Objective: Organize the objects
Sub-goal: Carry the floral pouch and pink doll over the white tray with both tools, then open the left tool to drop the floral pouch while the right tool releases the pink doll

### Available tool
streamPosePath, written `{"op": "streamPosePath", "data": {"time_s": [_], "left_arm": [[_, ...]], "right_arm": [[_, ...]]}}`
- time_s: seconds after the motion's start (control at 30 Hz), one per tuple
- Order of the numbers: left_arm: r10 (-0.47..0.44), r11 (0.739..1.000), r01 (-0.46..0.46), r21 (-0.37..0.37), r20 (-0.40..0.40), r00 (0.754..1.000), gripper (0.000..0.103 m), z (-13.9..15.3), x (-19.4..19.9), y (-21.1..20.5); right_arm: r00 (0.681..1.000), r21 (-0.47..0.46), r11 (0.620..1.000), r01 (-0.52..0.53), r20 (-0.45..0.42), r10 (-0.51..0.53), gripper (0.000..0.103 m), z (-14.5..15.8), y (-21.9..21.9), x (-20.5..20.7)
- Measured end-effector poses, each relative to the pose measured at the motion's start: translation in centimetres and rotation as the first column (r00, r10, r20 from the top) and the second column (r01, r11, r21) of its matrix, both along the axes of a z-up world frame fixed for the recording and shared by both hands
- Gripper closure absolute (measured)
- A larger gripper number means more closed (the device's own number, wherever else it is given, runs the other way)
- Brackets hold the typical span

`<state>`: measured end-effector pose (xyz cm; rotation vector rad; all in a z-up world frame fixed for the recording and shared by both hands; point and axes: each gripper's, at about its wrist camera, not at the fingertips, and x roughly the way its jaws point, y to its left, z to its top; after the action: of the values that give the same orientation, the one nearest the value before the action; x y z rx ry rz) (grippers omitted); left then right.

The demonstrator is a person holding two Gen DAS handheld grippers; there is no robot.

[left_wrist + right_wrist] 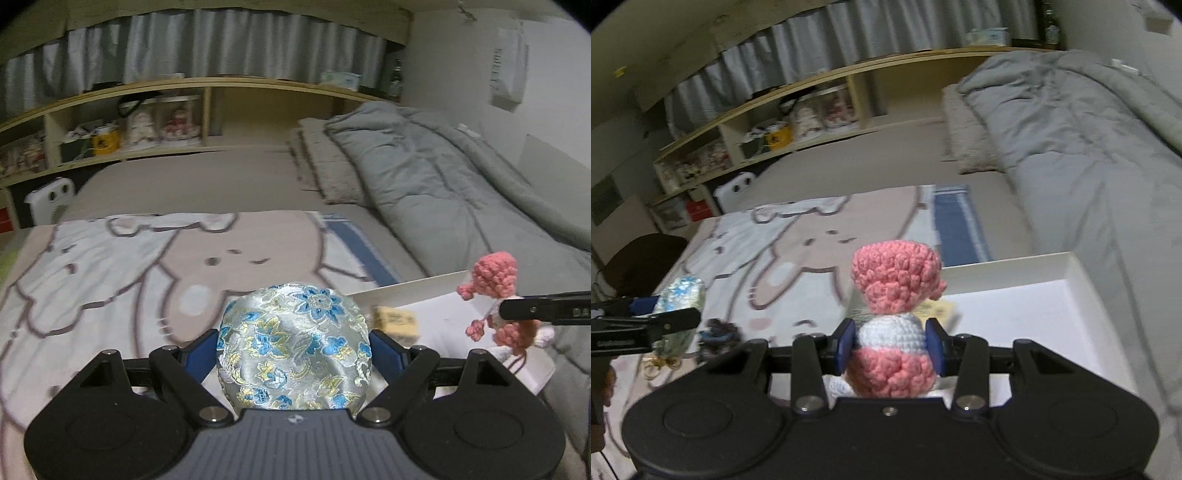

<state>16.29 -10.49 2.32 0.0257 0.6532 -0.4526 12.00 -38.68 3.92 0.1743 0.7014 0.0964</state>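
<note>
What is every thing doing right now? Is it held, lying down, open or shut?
Left tongs: shut on the flowery pouch.
Flowery pouch: held up off the bed.
Right tongs: shut on the crochet doll.
Crochet doll: held upright by its white middle.
White box: open, no lid on.
Yellow block: lying by the box.
Dark bundle: lying on the cartoon blanket.

A home bedroom: a bed (pixel 221 184) with a grey duvet (pixel 443 177), and cluttered wooden shelves (pixel 110 122) behind.
</note>
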Motion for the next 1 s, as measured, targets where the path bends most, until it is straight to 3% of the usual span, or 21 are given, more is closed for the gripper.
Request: {"op": "streamPosePath", "data": {"time_s": [0.47, 0.83, 1.0], "left_arm": [[-0.109, 0.992, 0.107, -0.072, -0.027, 0.994, 0.017, -2.7, 2.1, -12.6], [-0.186, 0.979, 0.177, -0.099, -0.087, 0.979, 0.017, -7.4, 3.7, -20.0], [-0.209, 0.977, 0.202, -0.071, -0.122, 0.970, 0.017, -9.7, 4.9, -22.2]], "right_arm": [[0.999, -0.088, 0.995, 0.041, -0.031, -0.044, 0.060, -2.9, -8.9, 3.2], [0.994, -0.120, 0.993, -0.022, -0.107, 0.009, 0.060, -7.2, -11.6, 8.0], [0.992, -0.113, 0.993, -0.025, -0.130, 0.010, 0.060, -8.6, -12.3, 9.4]]}}
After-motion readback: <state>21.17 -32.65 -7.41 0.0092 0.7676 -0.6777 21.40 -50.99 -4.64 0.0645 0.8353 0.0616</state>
